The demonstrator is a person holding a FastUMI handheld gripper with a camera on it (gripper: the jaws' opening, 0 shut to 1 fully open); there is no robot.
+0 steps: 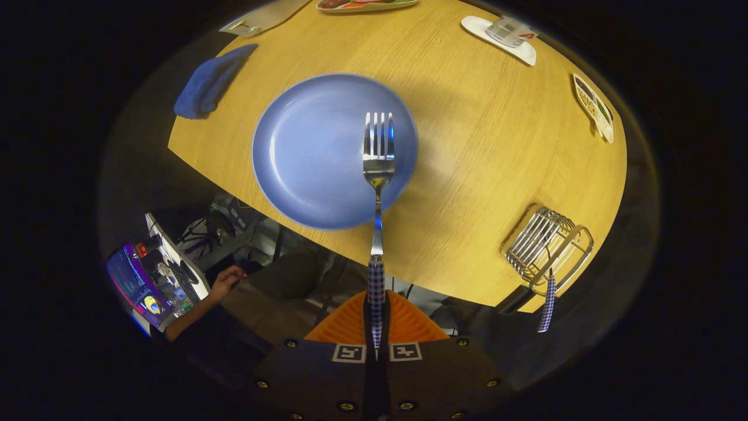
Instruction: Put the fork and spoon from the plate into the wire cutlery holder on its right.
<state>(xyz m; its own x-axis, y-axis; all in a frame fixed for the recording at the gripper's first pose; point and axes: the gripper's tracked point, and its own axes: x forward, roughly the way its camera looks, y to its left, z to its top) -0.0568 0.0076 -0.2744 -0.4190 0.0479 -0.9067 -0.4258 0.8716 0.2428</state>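
Fork gripped and lifted, ready for the holder

Going left to right: the plate (315,152) is sitting bare on the table (467,175), with the fork (378,175) hanging above it, tines pointing away from the gripper. The gripper (377,327) is clamping the fork's checked handle between both fingers, held narrow. Well to the right, near the table's edge, the holder (546,245) is already carrying a checked-handled utensil (548,304), probably the spoon. For a clean drop, the person should be swinging the fork rightward over the holder, tipping it upright, lowering it inside the wire rim, and releasing only once it is well in, clear of the other handle.
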